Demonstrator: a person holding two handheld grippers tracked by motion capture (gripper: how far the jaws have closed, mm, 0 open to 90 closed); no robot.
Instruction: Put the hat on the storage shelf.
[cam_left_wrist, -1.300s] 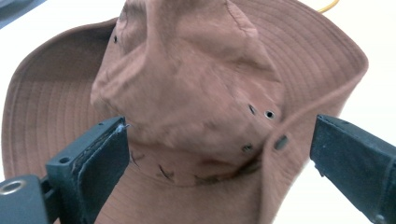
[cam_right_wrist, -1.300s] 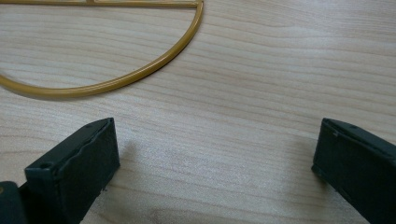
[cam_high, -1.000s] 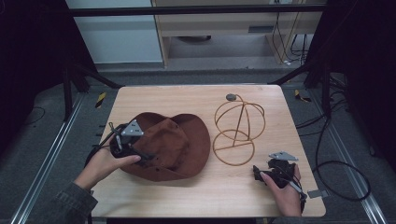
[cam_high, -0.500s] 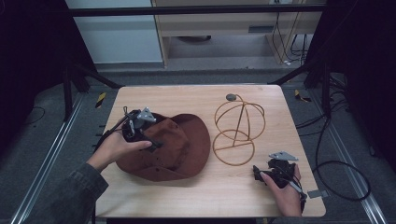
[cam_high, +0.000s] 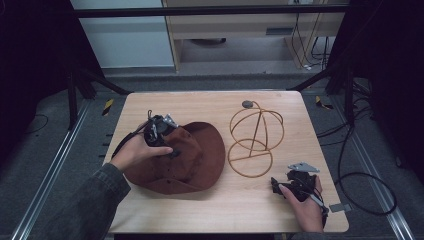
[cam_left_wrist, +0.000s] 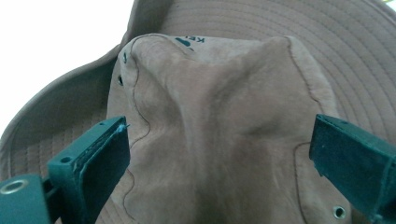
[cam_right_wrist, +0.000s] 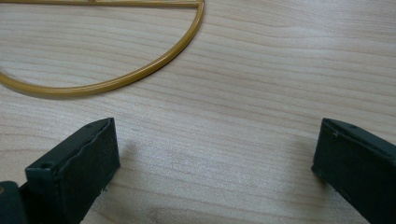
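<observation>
Wooden table (cam_high: 210, 102), hat work.
Left gripper (cam_left_wrist: 219, 154) spread wide astride brown hat (cam_high: 192, 155) crown, presumably for seizing; right gripper (cam_right_wrist: 212, 163) open, idle beside wire stand (cam_high: 252, 142).

Your high view is dim: the table (cam_high: 210, 102) is evenly lit from above, the surroundings fall to near black, and detail is soft. Your left gripper view blows out to pure white at upper left, behind the hat (cam_left_wrist: 224, 126), which stays sharp. Your right gripper view is bright; faint shadows lie beside both jaws.
</observation>
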